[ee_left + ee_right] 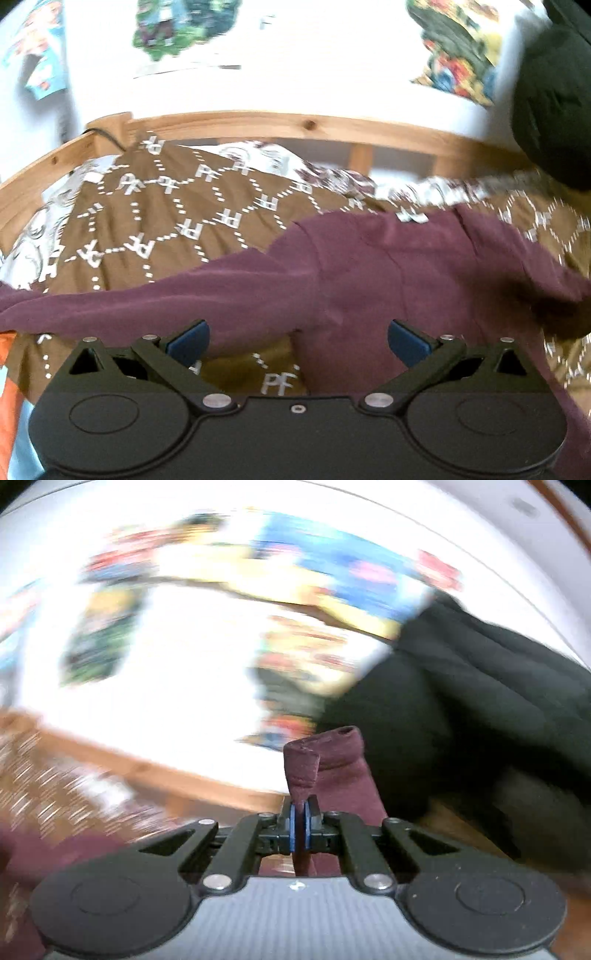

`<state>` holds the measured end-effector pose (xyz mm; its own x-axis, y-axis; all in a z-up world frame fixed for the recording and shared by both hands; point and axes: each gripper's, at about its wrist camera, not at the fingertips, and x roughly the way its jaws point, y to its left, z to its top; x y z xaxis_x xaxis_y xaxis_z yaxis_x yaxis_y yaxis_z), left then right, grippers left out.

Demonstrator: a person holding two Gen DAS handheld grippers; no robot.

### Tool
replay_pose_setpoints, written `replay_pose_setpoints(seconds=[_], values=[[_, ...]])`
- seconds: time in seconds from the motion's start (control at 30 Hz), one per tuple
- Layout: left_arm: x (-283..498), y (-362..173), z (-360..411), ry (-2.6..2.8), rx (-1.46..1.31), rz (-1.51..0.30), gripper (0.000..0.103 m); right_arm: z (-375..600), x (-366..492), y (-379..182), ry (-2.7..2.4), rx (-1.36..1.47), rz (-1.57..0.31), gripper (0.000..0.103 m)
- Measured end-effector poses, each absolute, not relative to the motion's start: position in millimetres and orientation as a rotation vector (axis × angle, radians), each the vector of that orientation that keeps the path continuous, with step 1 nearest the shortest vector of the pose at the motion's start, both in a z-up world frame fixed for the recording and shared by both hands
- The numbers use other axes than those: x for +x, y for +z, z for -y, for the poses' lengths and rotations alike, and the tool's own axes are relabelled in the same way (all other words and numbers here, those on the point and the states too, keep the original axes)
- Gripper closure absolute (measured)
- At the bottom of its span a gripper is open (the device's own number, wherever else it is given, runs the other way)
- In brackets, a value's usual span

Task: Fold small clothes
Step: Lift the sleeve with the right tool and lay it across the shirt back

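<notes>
Left hand-held gripper (pixel 297 341) with fingers spread apart over a maroon garment (pixel 369 266), garment draped across a brown patterned bedspread (pixel 177 206), right hand-held gripper (pixel 303 829) clamped on a maroon fabric edge (pixel 314 771), wooden bed frame (pixel 258 120) behind

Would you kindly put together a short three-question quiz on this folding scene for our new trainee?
1. True or false: the right gripper is shut on the maroon garment.
2. How do the left gripper jaws stand: A) open, B) shut on cloth, C) out of view?
3. Fill in: the garment lies on a brown ____ with white lettering.

Key
1. True; a bunched fold sticks up between its pads.
2. A
3. blanket
</notes>
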<state>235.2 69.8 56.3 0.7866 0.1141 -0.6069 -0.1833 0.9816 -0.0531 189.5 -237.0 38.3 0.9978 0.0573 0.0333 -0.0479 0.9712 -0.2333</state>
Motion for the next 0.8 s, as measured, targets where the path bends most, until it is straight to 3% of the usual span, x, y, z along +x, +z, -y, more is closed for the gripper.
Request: replay_pose_setpoints(seconds=[0.23, 0.5, 0.6, 0.67, 0.8], values=[[228, 55, -110, 0.216, -0.185, -0.612, 0.001, 140, 162, -26, 0.401, -0.566, -0.085, 0.097], [224, 37, -120, 0.151, -0.196, -0.634, 0.001, 101, 153, -79, 0.629, -0.699, -0.266, 0.097], [226, 30, -112, 0.078, -0.173, -0.638, 0.001, 103, 146, -81, 0.672, -0.691, -0.321, 0.083], [226, 25, -105, 0.038, -0.156, -0.641, 0.001, 109, 144, -80, 0.71, -0.657, -0.355, 0.047], [229, 13, -85, -0.057, -0.132, -0.657, 0.001, 125, 135, -73, 0.748, -0.59, -0.398, 0.038]])
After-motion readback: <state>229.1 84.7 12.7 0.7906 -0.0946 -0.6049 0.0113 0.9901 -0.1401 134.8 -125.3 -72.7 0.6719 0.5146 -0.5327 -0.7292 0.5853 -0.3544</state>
